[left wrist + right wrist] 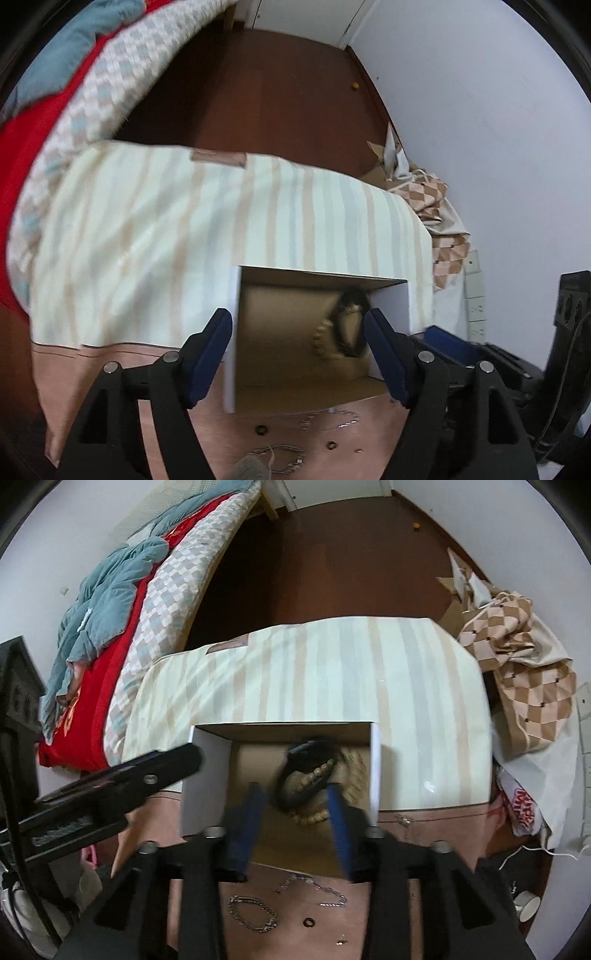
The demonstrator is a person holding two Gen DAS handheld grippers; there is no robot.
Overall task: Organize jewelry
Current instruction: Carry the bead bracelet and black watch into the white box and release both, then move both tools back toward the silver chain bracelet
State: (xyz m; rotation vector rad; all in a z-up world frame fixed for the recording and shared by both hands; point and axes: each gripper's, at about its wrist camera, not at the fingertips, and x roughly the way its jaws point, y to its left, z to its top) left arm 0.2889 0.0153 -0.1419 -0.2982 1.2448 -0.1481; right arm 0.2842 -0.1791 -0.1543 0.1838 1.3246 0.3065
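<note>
Over the box (207, 775), the right gripper (293, 827) hangs, jaws wide, empty; beaded bracelets (314, 775) lie inside. Left gripper (297, 354) jaws wide too. Next, fetch the chain (253, 914) just before the box, pinching one link squarely.

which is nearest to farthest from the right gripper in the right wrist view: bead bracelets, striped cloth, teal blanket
1. Bead bracelets: in the box, just past the open fingers of the right gripper.
2. Striped cloth: on the table behind the box.
3. Teal blanket: far upper left, on the bed.
</note>
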